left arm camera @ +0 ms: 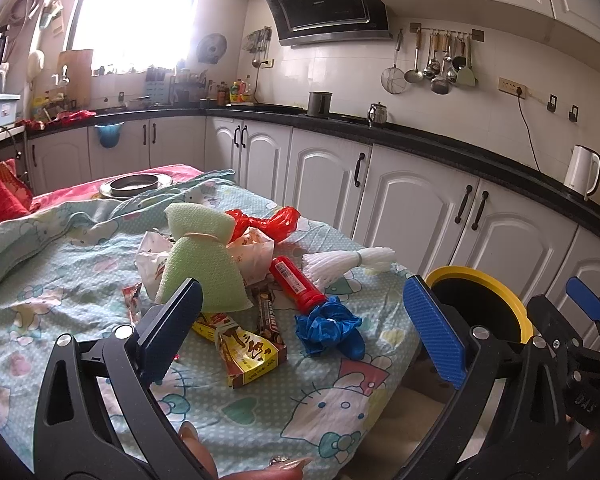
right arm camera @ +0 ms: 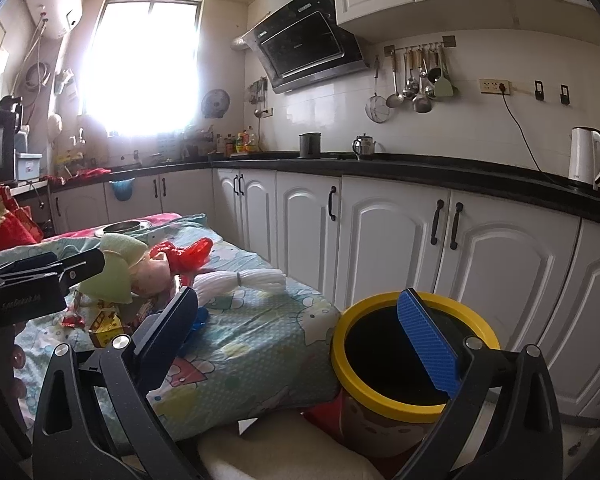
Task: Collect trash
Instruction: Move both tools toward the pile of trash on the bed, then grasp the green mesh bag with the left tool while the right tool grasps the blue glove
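left gripper (left arm camera: pixel 300 328) hovering wide open, empty, over wrappers (left arm camera: pixel 244 344) on table (left arm camera: pixel 40 300) | right gripper (right arm camera: pixel 300 340) gaping, empty, beside yellow-rimmed bin (right arm camera: pixel 348 364)

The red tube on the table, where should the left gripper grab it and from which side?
Grip the red tube across its middle, on the bare stretch between the barcode label and the cap end. It lies flat on the cloth, slanting toward the blue wad, so come down from above with the left gripper turned so its fingers straddle the tube's narrow width.
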Tool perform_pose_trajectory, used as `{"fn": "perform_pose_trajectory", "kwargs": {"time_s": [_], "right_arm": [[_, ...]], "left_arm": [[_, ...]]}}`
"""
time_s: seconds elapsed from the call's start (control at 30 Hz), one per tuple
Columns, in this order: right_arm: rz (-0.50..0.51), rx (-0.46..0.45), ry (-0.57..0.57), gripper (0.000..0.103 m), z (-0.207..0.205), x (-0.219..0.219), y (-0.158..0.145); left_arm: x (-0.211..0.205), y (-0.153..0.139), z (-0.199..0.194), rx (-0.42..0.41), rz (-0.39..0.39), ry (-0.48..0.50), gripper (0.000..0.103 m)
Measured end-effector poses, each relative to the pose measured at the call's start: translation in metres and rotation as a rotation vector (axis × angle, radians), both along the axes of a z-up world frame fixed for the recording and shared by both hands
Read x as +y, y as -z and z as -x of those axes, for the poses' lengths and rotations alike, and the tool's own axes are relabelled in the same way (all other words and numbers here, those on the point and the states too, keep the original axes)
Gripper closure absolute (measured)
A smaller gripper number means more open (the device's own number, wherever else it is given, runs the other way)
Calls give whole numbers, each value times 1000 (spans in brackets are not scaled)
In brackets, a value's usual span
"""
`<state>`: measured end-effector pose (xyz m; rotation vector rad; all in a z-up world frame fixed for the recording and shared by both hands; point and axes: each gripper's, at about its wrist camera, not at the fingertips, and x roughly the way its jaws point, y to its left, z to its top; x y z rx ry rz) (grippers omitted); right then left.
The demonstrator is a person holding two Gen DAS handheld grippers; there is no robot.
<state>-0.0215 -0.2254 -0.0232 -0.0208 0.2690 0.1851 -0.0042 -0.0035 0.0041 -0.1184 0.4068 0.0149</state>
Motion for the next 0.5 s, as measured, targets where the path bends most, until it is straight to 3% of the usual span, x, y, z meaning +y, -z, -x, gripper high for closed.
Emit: {"fn": "perform_pose_trajectory", "kwargs": {"time_s": [0.5], "right_arm": [[31,65,-154,6,-25,32,-8]], "left_arm": [[37,-2,-10,13,32,-75,11]]}}
